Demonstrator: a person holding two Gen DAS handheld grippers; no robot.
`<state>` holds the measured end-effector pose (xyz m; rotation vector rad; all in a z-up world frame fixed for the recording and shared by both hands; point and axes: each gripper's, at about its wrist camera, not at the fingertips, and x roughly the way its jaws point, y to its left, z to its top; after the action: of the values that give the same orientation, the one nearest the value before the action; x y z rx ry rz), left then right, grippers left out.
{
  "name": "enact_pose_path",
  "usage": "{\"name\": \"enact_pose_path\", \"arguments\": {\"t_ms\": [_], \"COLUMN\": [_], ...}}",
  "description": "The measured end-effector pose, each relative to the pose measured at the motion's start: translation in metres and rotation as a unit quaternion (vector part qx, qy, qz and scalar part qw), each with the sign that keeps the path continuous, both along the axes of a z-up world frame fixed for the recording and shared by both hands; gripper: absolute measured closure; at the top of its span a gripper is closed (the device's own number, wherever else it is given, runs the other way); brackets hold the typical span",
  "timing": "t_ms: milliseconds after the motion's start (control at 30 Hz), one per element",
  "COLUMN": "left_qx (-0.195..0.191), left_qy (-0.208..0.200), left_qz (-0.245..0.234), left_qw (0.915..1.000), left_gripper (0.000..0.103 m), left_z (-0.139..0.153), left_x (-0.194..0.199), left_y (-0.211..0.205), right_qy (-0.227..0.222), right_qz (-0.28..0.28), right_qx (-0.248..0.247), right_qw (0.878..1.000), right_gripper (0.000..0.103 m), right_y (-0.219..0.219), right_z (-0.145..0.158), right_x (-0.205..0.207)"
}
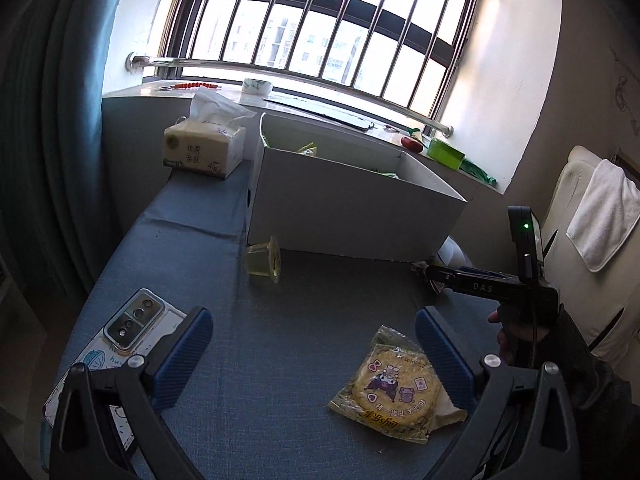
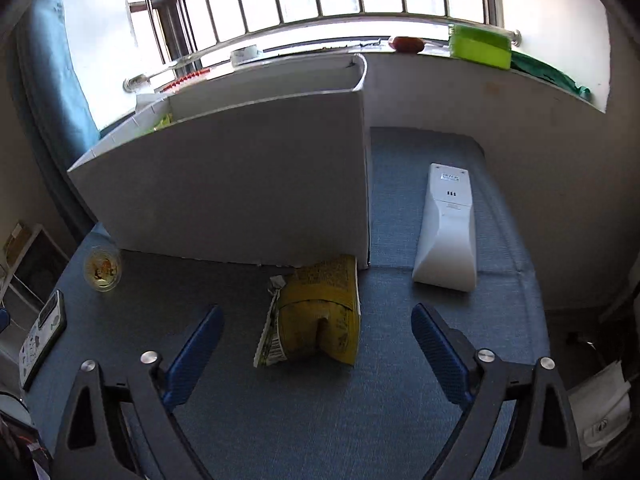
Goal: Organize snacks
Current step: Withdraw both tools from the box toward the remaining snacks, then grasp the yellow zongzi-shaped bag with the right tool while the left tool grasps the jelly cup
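Around the white box I see a blue-grey woven tabletop, a yellow crumpled snack bag, a yellow cartoon-printed cracker packet and a clear yellowish jelly cup.

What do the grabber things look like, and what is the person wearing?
Each gripper, left gripper and right gripper, has black plastic arms with silver bolts and ridged blue pads. One black body reads "DAS" and shows a green light and a black cable. The sleeve is dark.
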<state>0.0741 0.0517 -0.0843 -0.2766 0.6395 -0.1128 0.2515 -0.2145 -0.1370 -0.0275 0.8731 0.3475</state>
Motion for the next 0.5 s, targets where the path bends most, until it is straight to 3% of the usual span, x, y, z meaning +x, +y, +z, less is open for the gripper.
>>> {"name": "enact_pose_path", "arguments": {"t_ms": [33, 67, 100, 200, 367, 500], "left_qx": [0.001, 0.002, 0.004, 0.009, 0.012, 0.039], "left_qy": [0.002, 0.003, 0.007, 0.017, 0.031, 0.071], "left_qz": [0.0, -0.002, -0.003, 0.0, 0.001, 0.003], "left_qw": [1.0, 1.0, 1.0, 0.9998, 0.9994, 0.9967], "left_gripper": [0.0, 0.0, 0.0, 0.0, 0.0, 0.0], "left_z": [-0.001, -0.003, -0.004, -0.007, -0.01, -0.02], "left_x": [0.002, 0.005, 0.008, 0.017, 0.043, 0.084], "left_y": [0.0, 0.0, -0.001, -0.001, 0.004, 0.007], "right_qy": [0.014, 0.031, 0.02, 0.024, 0.008, -0.005], "right_qz": [0.008, 0.015, 0.016, 0.023, 0.027, 0.035], "right_qx": [0.004, 0.008, 0.005, 0.028, 0.075, 0.109], "right_qw": [1.0, 0.999, 1.0, 0.999, 0.997, 0.993], "right_gripper": [0.037, 0.051, 0.056, 0.063, 0.064, 0.064], "right_y": [0.002, 0.004, 0.005, 0.001, -0.014, -0.025], "right_z": [-0.004, -0.009, -0.008, -0.006, 0.008, 0.021], "right_x": [0.004, 0.008, 0.007, 0.002, -0.027, -0.058]}}
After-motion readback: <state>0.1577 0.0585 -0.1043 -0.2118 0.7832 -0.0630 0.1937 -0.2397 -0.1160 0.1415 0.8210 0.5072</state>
